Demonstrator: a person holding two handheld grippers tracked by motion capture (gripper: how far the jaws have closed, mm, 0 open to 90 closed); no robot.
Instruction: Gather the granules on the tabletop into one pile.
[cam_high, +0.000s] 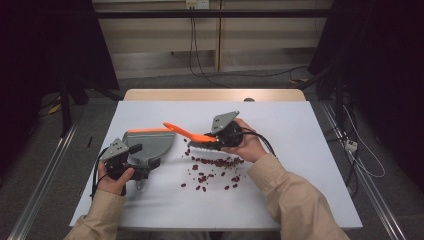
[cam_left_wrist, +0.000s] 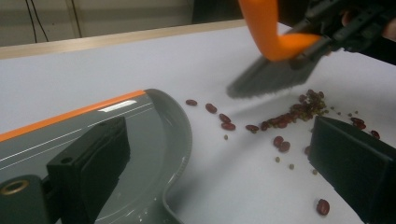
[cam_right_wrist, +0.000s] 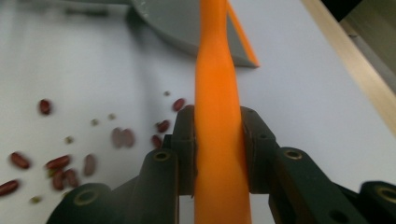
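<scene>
A grey dustpan (cam_high: 150, 140) with an orange front lip lies on the white table (cam_high: 310, 130), left of centre. My left gripper (cam_high: 144, 156) rests at the pan's rear by its handle, jaws wide apart; in the left gripper view one jaw sits over the dustpan (cam_left_wrist: 154, 126) and the other over bare table, left gripper (cam_left_wrist: 218, 135) open. My right gripper (cam_high: 216, 139) is shut on the orange handle of a brush (cam_high: 186, 132), whose grey bristles (cam_left_wrist: 271, 77) hover just above scattered red beans (cam_high: 215, 165). The right gripper (cam_right_wrist: 218, 126) clamps the brush handle (cam_right_wrist: 217, 93).
Loose beans (cam_left_wrist: 280, 119) spread between the pan's mouth and the brush, with a few small greenish ones among them. The table's wooden far edge (cam_high: 215, 95) runs behind. Cables hang on the wall and floor beyond the table.
</scene>
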